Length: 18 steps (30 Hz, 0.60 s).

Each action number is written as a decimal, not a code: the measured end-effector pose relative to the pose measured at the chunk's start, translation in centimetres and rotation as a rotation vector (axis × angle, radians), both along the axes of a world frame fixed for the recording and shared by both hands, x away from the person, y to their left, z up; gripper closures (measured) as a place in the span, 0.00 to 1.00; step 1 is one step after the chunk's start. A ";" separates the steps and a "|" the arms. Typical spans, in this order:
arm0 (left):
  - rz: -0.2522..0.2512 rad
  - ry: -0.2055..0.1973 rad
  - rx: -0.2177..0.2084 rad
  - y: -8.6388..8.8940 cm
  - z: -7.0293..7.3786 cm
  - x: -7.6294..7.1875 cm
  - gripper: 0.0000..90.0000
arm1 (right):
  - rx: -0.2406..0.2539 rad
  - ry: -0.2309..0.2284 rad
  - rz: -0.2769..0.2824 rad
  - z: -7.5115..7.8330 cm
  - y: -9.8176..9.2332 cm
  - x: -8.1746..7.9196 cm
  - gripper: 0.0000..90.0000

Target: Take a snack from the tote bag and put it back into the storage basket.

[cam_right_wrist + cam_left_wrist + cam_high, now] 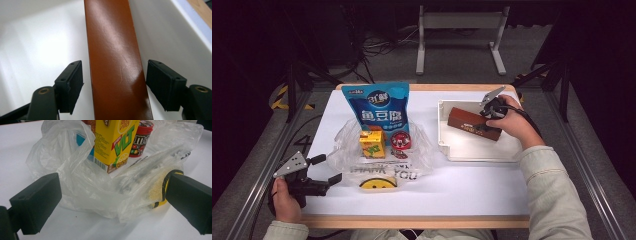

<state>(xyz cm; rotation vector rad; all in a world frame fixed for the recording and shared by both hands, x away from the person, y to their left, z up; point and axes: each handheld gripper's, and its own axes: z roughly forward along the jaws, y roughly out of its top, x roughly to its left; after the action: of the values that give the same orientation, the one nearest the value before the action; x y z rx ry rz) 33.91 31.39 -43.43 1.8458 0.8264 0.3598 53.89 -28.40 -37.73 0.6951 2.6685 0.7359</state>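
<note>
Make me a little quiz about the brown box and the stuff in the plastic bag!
1. True or false: the right gripper is squeezing the brown box.
2. Where does the brown box lie? A) in the white tray B) inside the plastic bag C) on the floor
3. Fill in: inside the bag, a red M&M's tub stands beside a ______ drink carton, in front of the blue pouch.

Key
1. False: its pads stand on either side of the box with gaps, so it is open.
2. A
3. Yellow. The left gripper waits open at the bag's near edge.
</note>
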 end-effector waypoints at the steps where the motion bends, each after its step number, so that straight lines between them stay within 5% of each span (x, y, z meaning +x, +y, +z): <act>1: 0.000 0.002 -0.001 0.0 0.0 0.0 0.01 | 0.010 -0.005 -0.003 0.2 -0.1 -0.1 0.33; 9: 0.014 0.008 0.002 0.0 -0.1 0.3 0.01 | 0.126 -0.031 -0.061 1.7 -0.4 -1.7 0.35; 18: 0.008 0.009 0.004 -0.3 0.0 0.4 0.01 | 0.221 0.035 -0.121 2.9 -0.8 -3.4 0.67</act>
<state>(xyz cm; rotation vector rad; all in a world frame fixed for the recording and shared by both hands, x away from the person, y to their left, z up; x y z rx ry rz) 34.30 31.14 -43.45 1.8492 0.8394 0.3583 50.53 -29.21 -34.81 0.9236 2.5728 1.0031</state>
